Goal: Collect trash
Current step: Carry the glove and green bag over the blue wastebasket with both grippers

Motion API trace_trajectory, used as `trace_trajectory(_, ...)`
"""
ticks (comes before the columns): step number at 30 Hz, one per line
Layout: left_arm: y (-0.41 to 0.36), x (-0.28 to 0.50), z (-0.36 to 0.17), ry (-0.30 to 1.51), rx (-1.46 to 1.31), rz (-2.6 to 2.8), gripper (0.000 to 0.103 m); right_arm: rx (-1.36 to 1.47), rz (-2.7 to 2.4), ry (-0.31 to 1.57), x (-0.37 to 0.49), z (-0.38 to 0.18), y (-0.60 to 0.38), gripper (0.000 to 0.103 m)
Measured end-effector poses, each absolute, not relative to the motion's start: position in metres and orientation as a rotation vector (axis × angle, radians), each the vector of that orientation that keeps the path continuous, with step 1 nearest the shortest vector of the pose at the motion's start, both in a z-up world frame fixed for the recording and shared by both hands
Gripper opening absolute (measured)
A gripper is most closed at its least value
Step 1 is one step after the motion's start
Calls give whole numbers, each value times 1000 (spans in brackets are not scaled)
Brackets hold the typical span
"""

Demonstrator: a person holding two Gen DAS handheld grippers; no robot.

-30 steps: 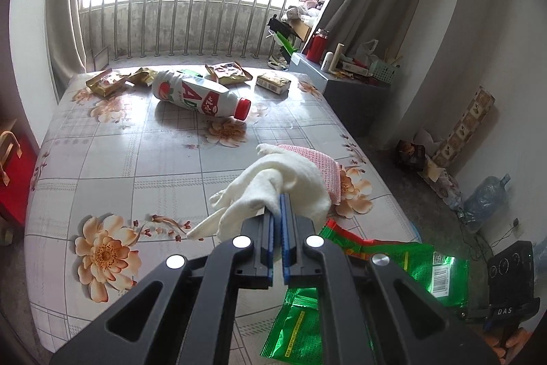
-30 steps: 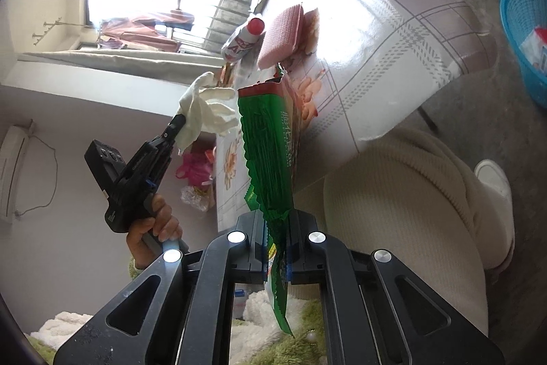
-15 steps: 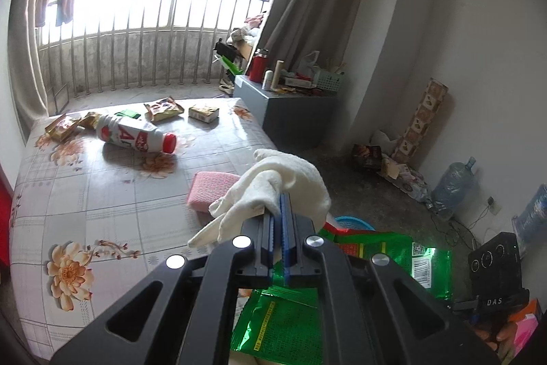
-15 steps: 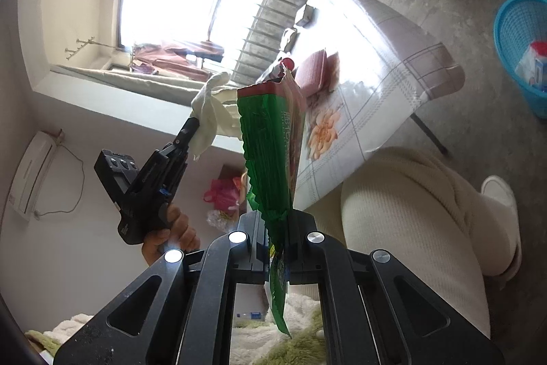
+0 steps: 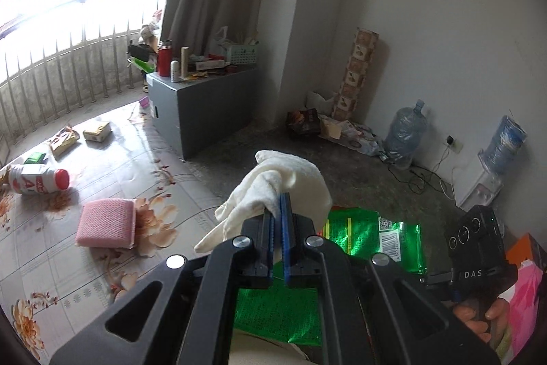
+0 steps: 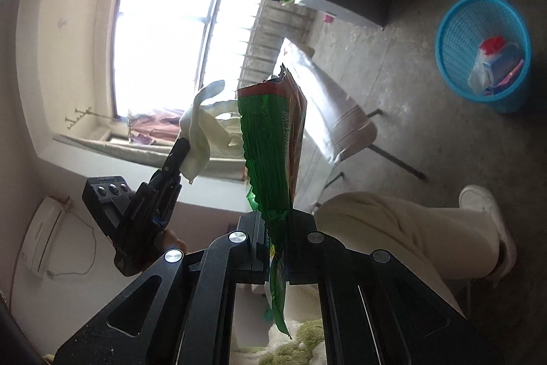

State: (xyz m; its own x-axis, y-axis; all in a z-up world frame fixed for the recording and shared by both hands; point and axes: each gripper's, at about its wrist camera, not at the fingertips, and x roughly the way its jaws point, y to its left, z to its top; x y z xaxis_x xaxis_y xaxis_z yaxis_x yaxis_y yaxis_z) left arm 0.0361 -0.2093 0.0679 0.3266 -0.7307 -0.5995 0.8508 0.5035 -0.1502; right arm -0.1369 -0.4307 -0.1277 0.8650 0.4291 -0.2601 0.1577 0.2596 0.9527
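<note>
The left gripper (image 5: pixel 277 221) is clenched on a white cloth (image 5: pixel 280 183), which bunches over and ahead of its fingers (image 5: pixel 285 228), above the floor beside the surface (image 5: pixel 102 194). The right gripper (image 6: pixel 275 248) pinches a green wrapper (image 6: pixel 270 142) upright between its fingers. A blue basket (image 6: pixel 454 57), seemingly already holding trash, stands well apart.

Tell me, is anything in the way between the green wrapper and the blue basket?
Nothing visible. The right gripper holds the green wrapper up in the air, and only bare floor shows between it and the blue basket.
</note>
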Motion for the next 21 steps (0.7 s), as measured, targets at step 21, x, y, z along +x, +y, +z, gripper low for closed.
trace_trajectory(21, -435, 59, -90, 1051, 509, -1160, 3, 1621, -402, 535, -169, -252, -537, 6)
